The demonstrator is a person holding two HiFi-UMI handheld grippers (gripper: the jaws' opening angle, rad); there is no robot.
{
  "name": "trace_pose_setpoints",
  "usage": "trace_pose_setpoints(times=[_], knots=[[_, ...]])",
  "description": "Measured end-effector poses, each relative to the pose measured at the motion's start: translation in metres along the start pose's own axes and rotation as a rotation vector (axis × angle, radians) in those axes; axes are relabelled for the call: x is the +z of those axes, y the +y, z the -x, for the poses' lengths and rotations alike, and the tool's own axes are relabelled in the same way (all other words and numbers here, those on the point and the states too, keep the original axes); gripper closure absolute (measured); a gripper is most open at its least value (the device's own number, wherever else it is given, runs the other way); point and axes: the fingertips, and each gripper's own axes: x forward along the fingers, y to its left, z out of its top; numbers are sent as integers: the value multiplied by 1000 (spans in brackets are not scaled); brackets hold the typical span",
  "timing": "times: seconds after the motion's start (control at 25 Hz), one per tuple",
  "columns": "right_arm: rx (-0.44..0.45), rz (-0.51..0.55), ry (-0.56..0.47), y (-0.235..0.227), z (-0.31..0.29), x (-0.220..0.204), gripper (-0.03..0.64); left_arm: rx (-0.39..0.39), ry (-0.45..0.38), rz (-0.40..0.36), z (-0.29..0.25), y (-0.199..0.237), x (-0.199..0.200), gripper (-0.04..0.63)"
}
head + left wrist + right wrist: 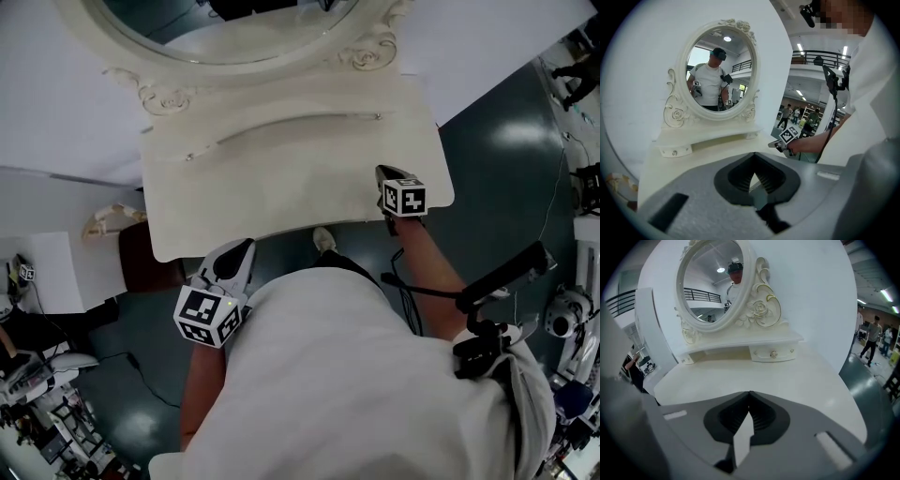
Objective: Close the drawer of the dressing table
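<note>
Both tongs are standing closed and are gripping nothing. In the left gripper view the left tongs (753,155) are showing their tips pressed together, with only the bare tabletop (693,157) lying beyond them. In the right gripper view the right tongs (749,393) are likewise meeting tip to tip over the same pale surface.

The white dressing table (281,187) is standing ahead of both tongs. In the head view the right tongs are hovering over the front right corner of the tabletop. The left tongs are pointing at its front edge near the left corner, and contact with that edge cannot be confirmed.

Two small drawer fronts are sitting at the ends of the low shelf (740,344) beneath the oval mirror (712,282). The right-hand small drawer (773,354), carrying a knob at its centre, is lying ahead of the right tongs and slightly to their right, well apart from them across the tabletop. The left-hand small drawer (674,151) is lying ahead of the left tongs and to their left, also well apart. Both fronts are appearing flush with the shelf, and neither pair of tongs is touching either one. Any drawer under the tabletop is hidden in all views.

In the left gripper view the right tongs are showing off to the right of the left tongs.
</note>
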Motion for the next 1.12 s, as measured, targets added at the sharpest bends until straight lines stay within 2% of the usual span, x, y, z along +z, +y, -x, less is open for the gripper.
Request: trace_pose_setpoints(times=[0.36,0.84,1.12], knots=[[31,41,12,77,72,-62,617,-44,-12,-14,56,-16,-47,597],[91,128,-40,177,158,-115,617,-126,5,-51,98,-34,-105,597],[128,178,-52,217,183,-131,617,-159,4,-59,107,-43,-124,597]])
